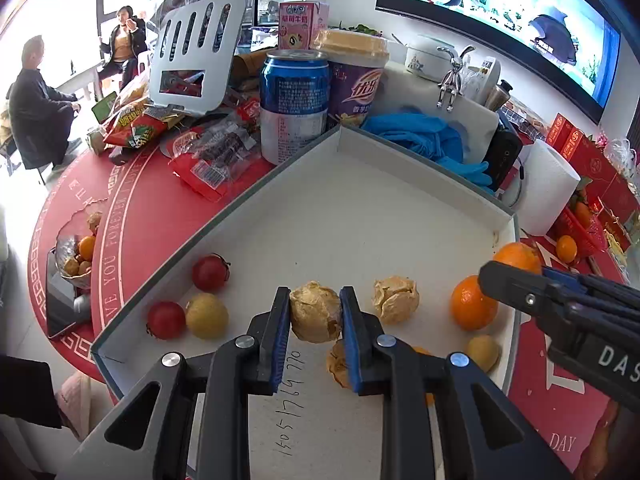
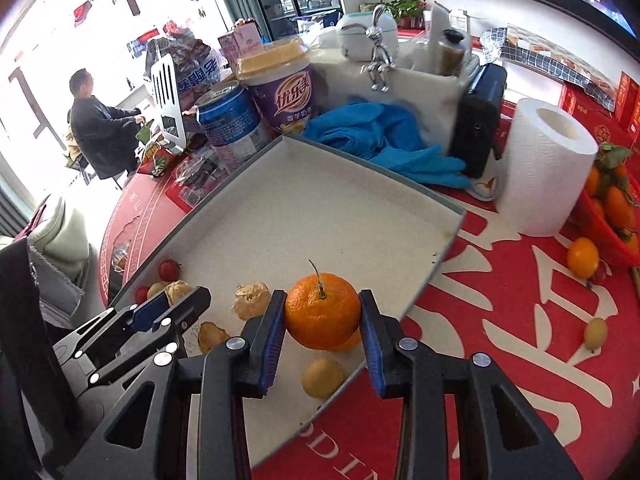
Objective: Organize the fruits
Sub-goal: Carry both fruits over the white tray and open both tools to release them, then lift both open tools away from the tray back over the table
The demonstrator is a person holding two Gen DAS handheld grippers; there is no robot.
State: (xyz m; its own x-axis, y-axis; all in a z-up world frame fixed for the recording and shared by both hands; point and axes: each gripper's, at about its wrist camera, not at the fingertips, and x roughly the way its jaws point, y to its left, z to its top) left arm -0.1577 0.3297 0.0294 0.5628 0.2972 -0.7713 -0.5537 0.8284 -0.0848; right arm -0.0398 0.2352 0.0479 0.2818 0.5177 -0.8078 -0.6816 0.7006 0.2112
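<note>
A shallow white tray (image 1: 360, 184) lies on the red tablecloth. My left gripper (image 1: 315, 312) is shut on a papery husked fruit (image 1: 315, 312) just above the tray floor. A second husked fruit (image 1: 396, 298) and a flattened husk (image 1: 338, 364) lie close by. Two red cherry tomatoes (image 1: 210, 273) and a yellow one (image 1: 206, 316) sit at the tray's left edge. My right gripper (image 2: 323, 314) is shut on an orange mandarin (image 2: 323, 310) with a stem, over the tray's near right corner. Another mandarin (image 1: 472, 303) and a yellow fruit (image 2: 322, 378) rest in the tray under it.
Behind the tray stand a blue can (image 1: 294, 100), a purple cup (image 1: 356, 84), blue gloves (image 2: 380, 140) and a paper roll (image 2: 544, 168). A red basket of mandarins (image 2: 616, 208), a loose mandarin (image 2: 582, 258) and a yellow fruit (image 2: 595, 334) lie right. People sit far left.
</note>
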